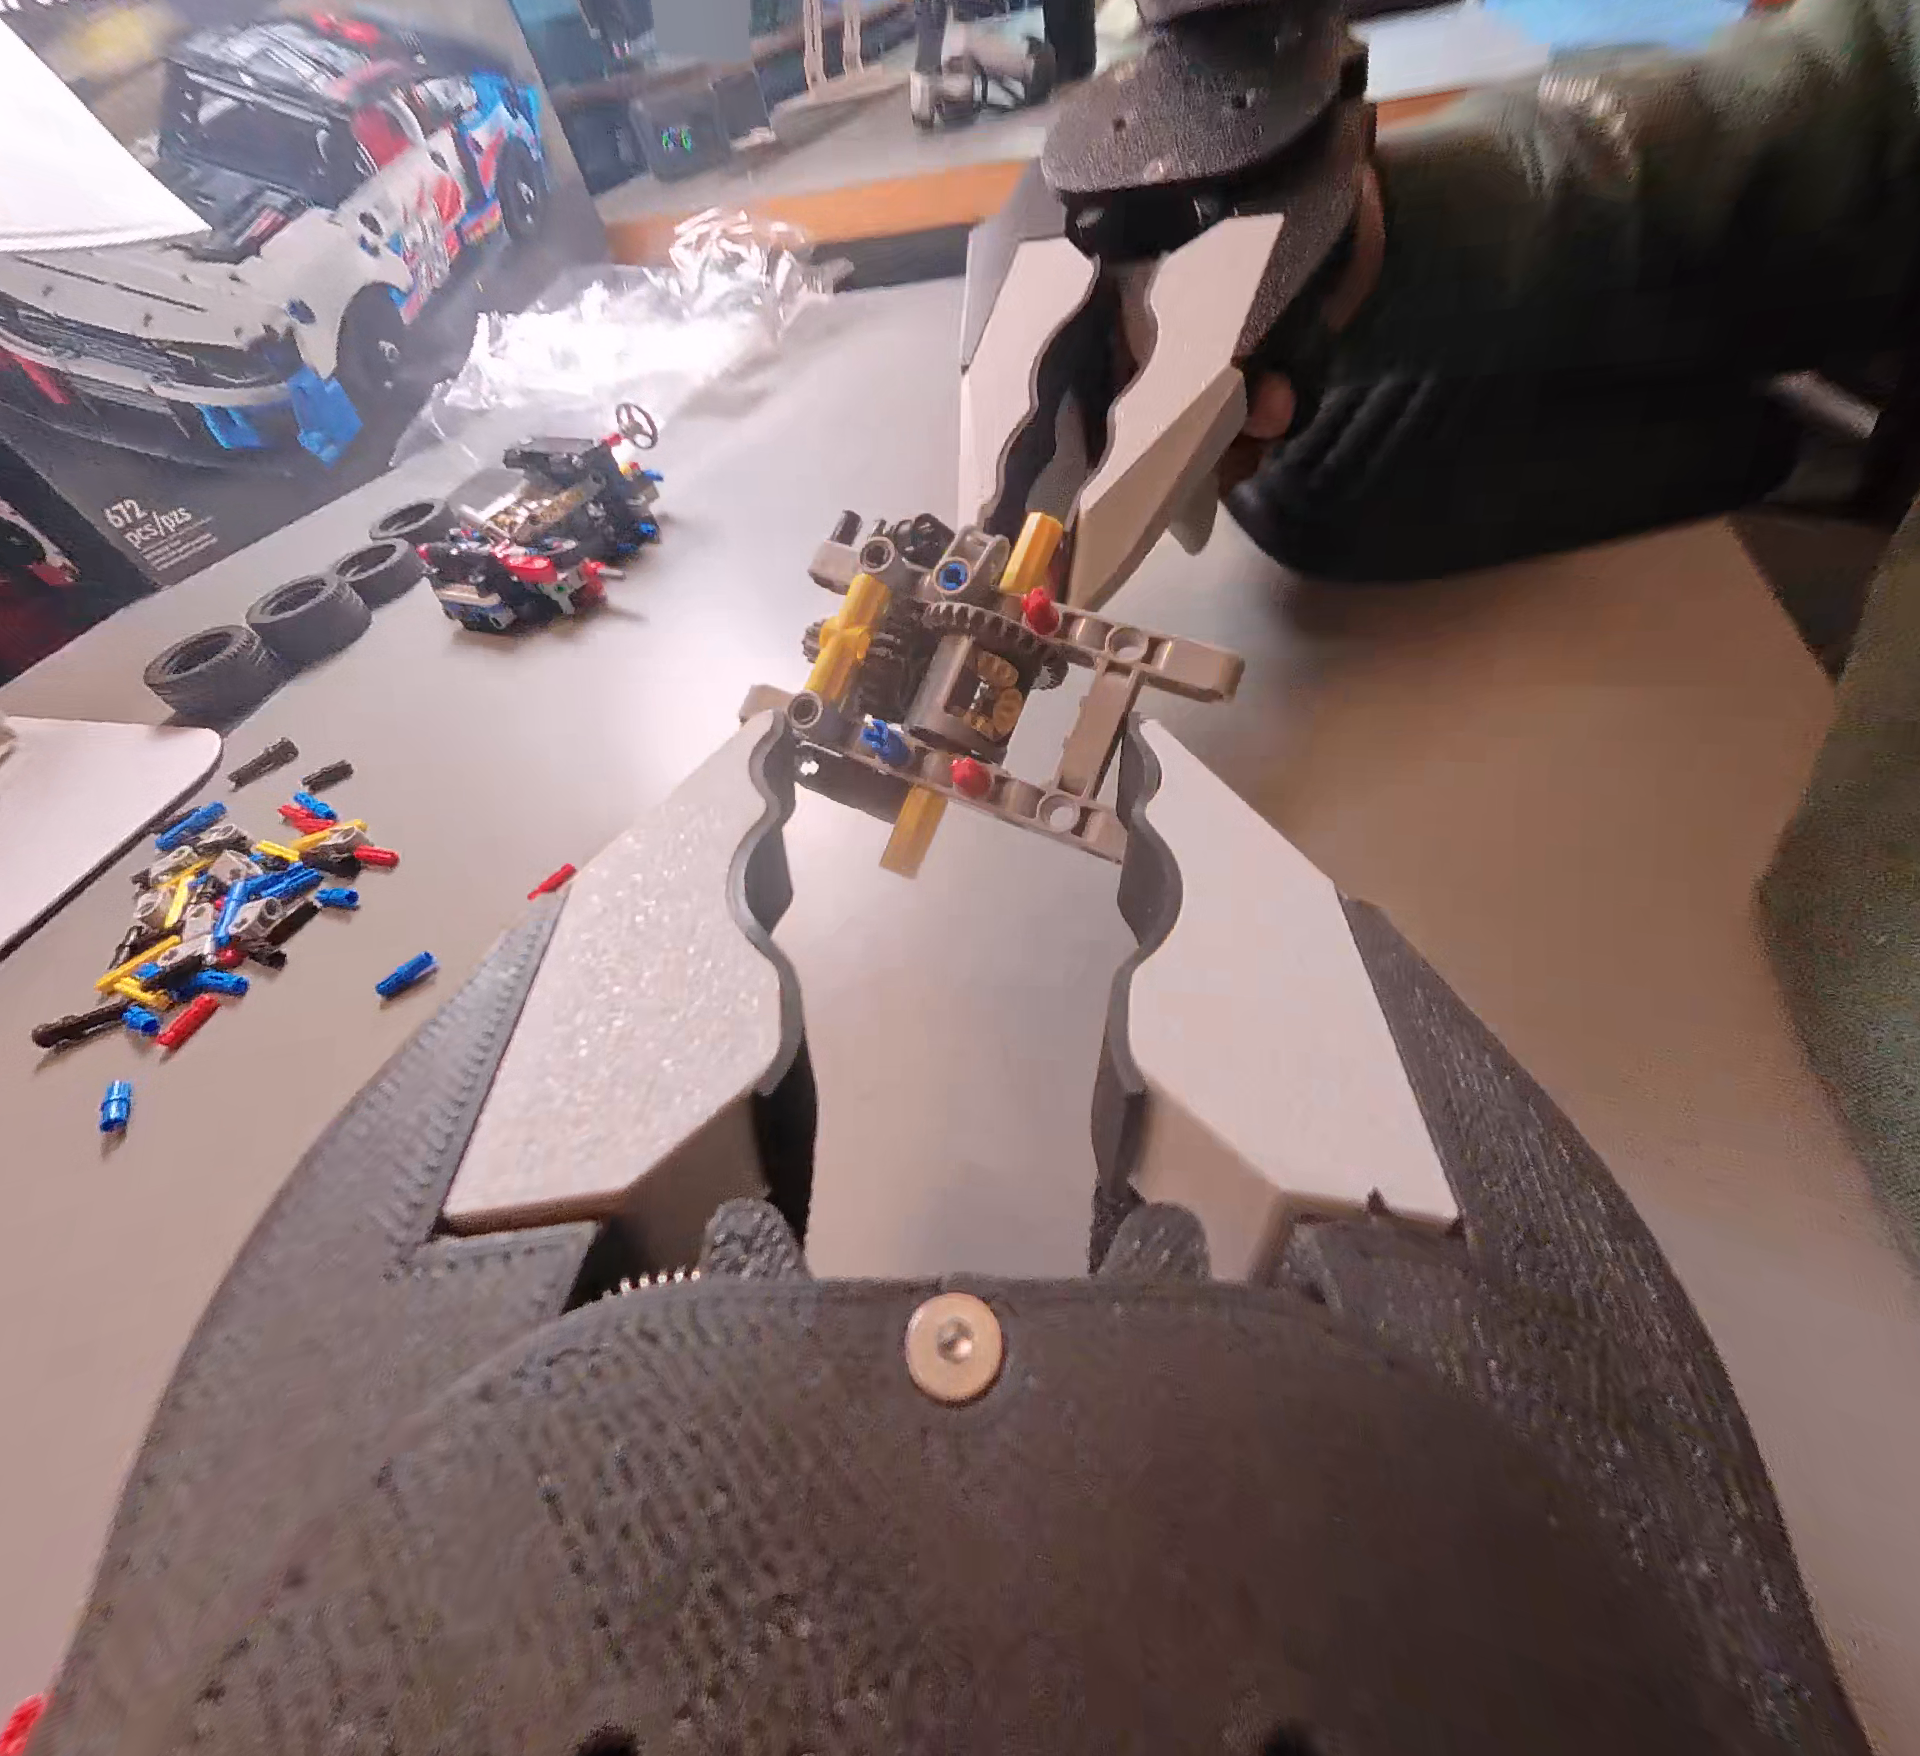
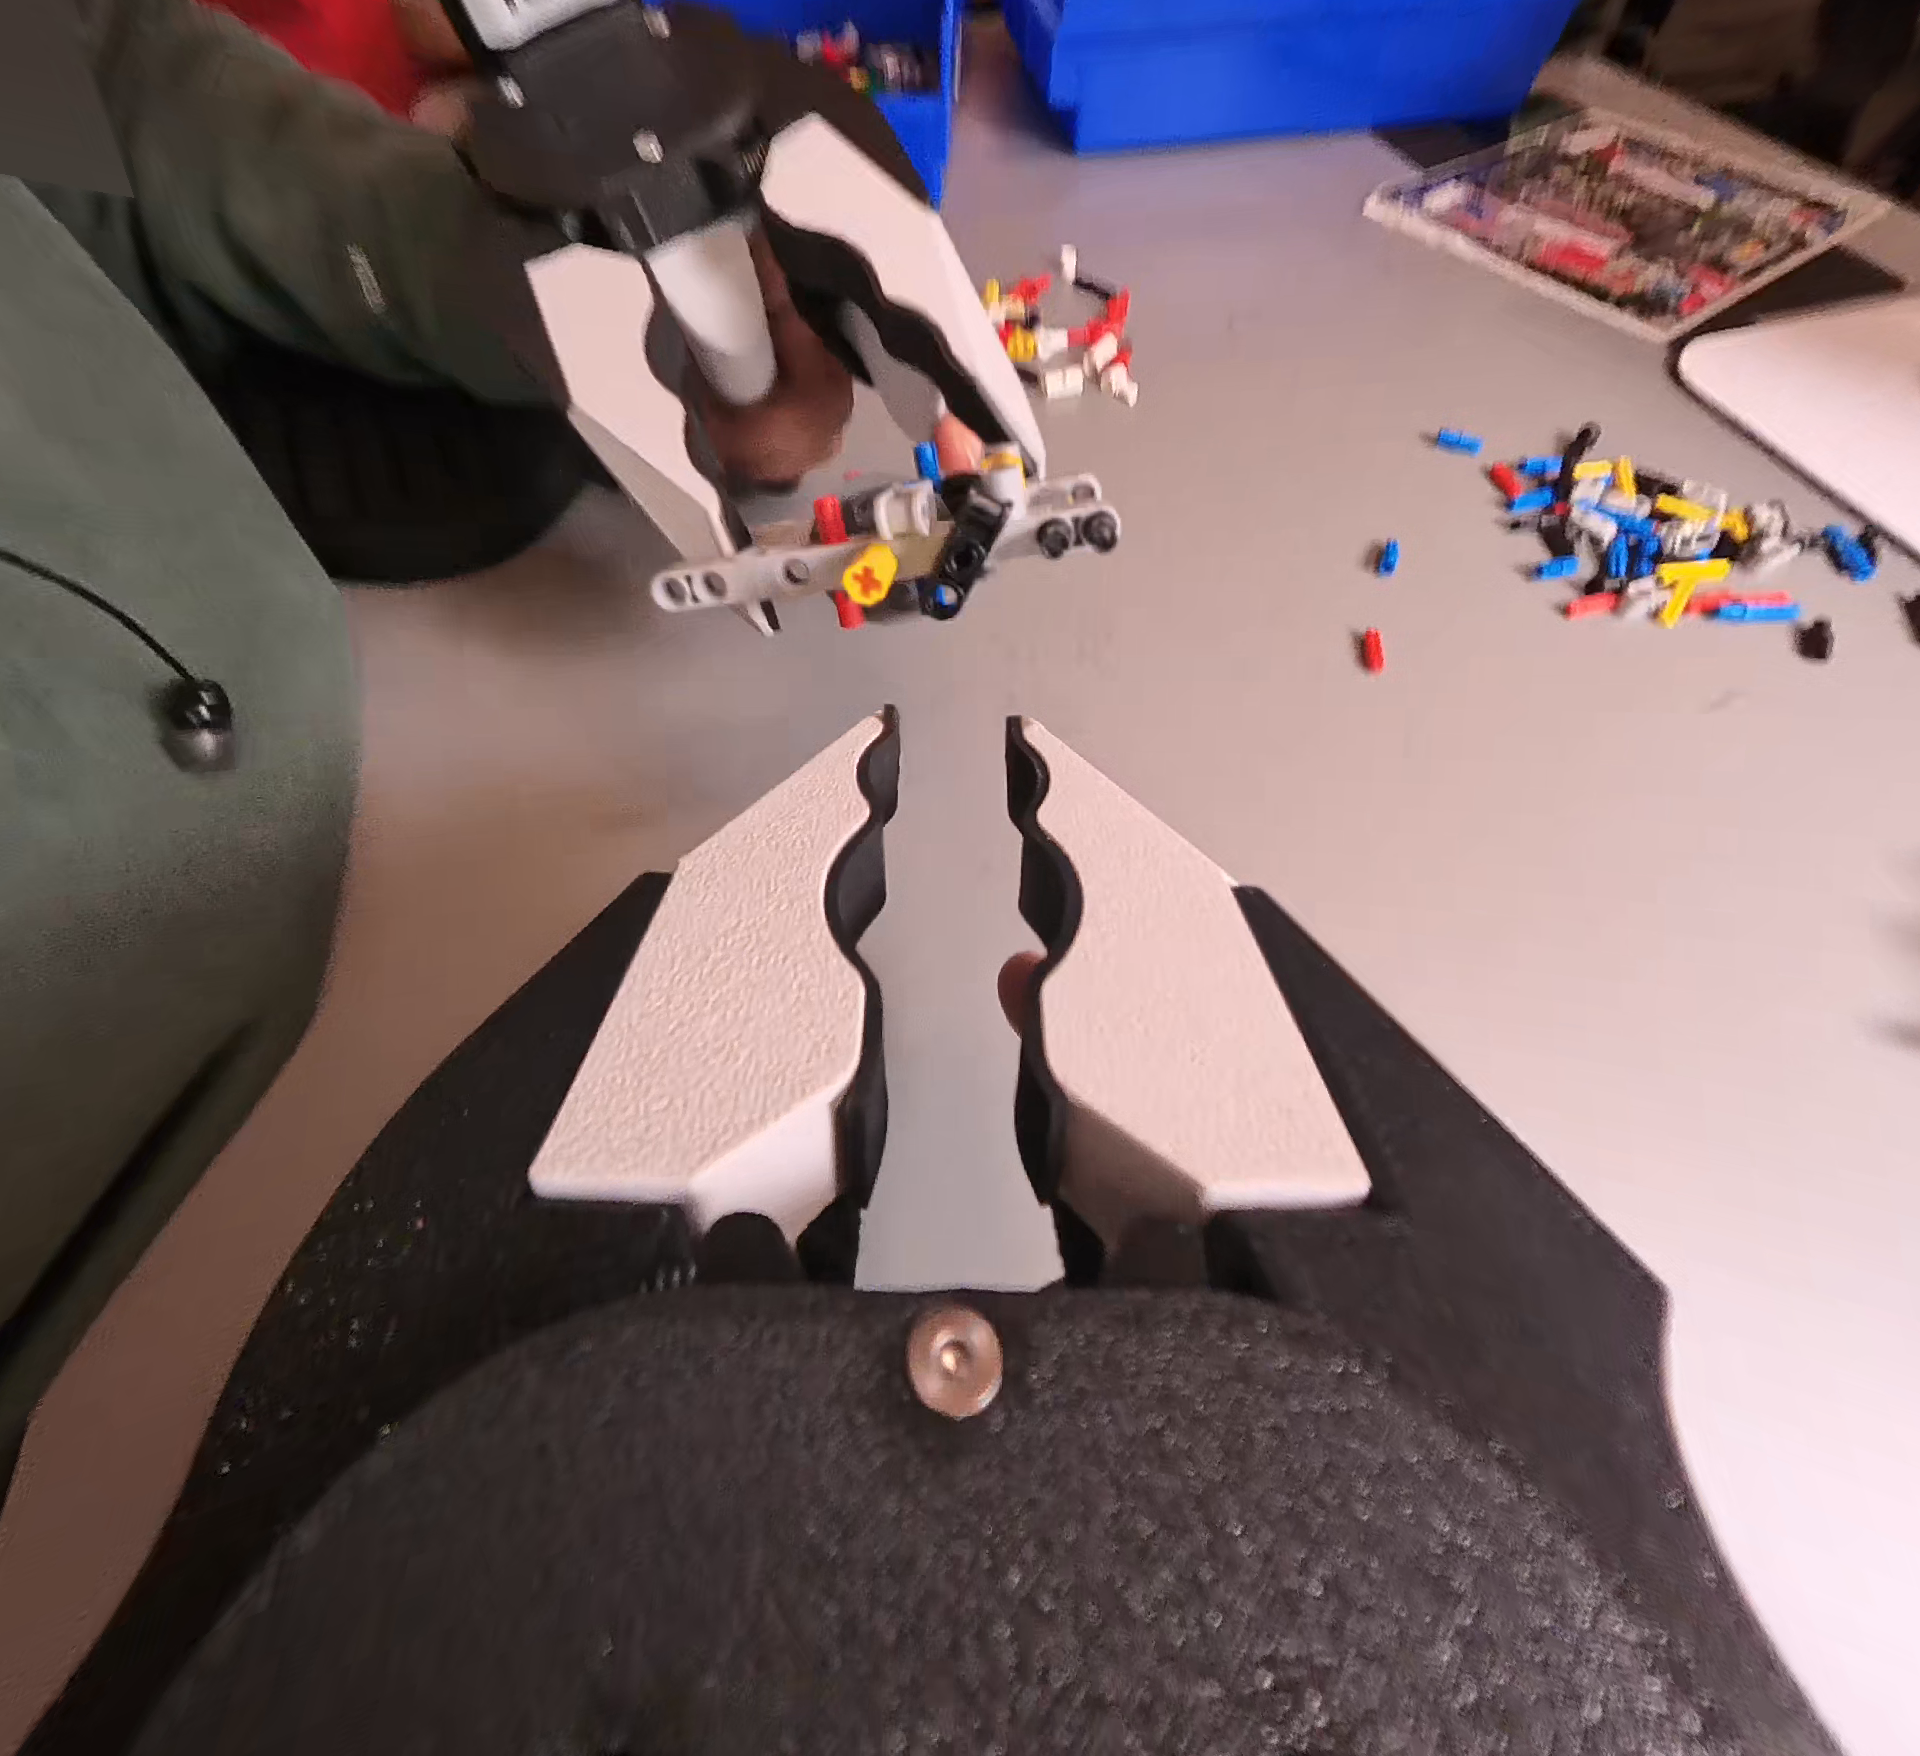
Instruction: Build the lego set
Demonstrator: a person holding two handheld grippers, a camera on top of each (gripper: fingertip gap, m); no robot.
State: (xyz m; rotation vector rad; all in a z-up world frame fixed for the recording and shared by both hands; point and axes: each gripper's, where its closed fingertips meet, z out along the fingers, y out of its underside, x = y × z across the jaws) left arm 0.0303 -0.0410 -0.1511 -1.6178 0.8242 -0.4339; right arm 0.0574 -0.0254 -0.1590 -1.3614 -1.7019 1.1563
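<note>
My left tongs grip the grey gear-frame assembly, long axis across frame centre; right tongs slightly parted, empty.

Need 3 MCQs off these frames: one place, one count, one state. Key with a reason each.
1. Where is the grey gear assembly?
A. Between the fingertips of the left gripper
B. Lying flat on the table
C. On top of the box

2. How many black tyres lie in front of the box?
A. Two
B. Four
C. Six

3. What is the right gripper doing?
A. Shut on a yellow axle
B. Open, nothing in it
C. Out of view

Key:
1. A: both views show its frame spanning that gripper's fingertips, clear of the table.
2. B: four tyres sit in a row in the left wrist view.
3. B: its own view shows a bare gap between the fingers, short of the assembly.
</note>
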